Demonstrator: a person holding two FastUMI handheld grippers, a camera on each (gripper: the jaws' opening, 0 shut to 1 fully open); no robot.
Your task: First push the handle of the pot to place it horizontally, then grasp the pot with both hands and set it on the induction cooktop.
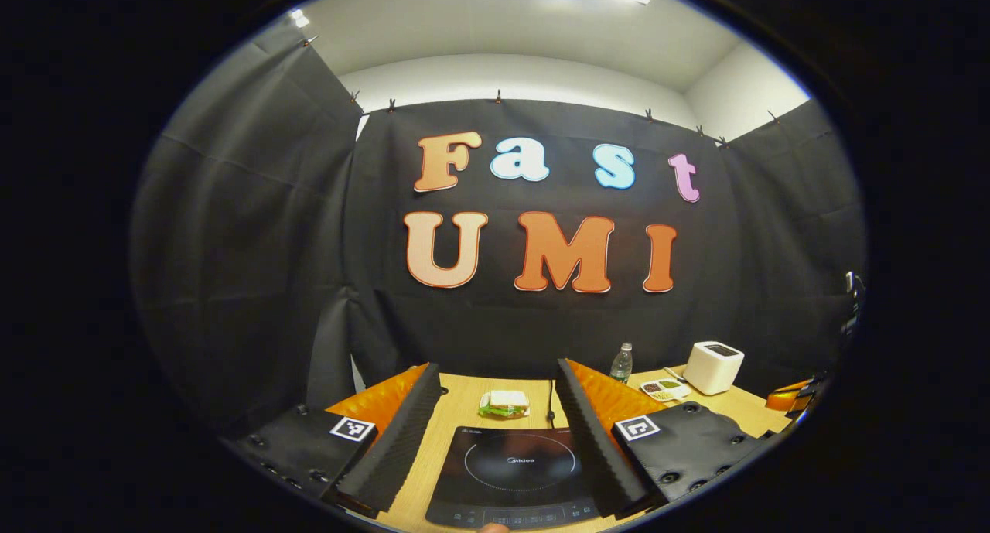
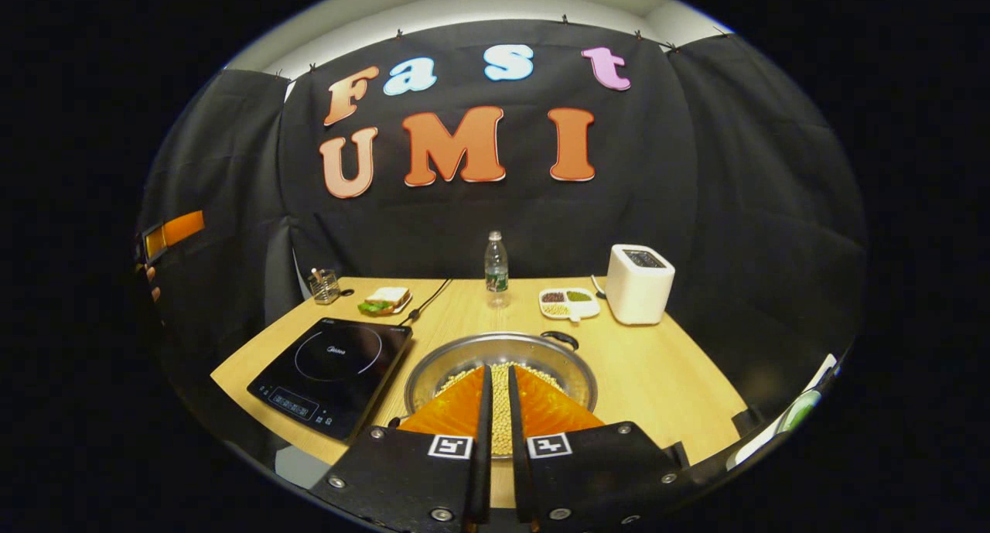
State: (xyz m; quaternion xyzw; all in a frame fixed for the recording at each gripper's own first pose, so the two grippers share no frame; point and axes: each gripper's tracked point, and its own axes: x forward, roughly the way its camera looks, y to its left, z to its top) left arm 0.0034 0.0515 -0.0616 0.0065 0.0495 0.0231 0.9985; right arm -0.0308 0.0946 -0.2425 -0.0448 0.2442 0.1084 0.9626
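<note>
A round steel pot point(image 2: 568, 367) holding pale beans stands on the wooden table, just right of the black induction cooktop point(image 2: 332, 367). One dark pot handle point(image 2: 560, 336) shows on the far right rim. My right gripper point(image 2: 499, 370) hovers over the pot's near half with its fingers almost together and nothing between them. My left gripper point(image 1: 498, 367) is open wide above the cooktop point(image 1: 510, 471), which lies between its fingers. At the left edge of the right gripper view, the left gripper point(image 2: 174, 230) is held up by a hand.
Along the back of the table point(image 2: 665, 378) stand a sandwich on a plate point(image 2: 385, 298), a water bottle point(image 2: 496, 262), a divided dish of beans point(image 2: 568, 303), a white toaster point(image 2: 638, 283) and a small cup point(image 2: 325, 285). A cable point(image 2: 427, 299) runs behind the cooktop.
</note>
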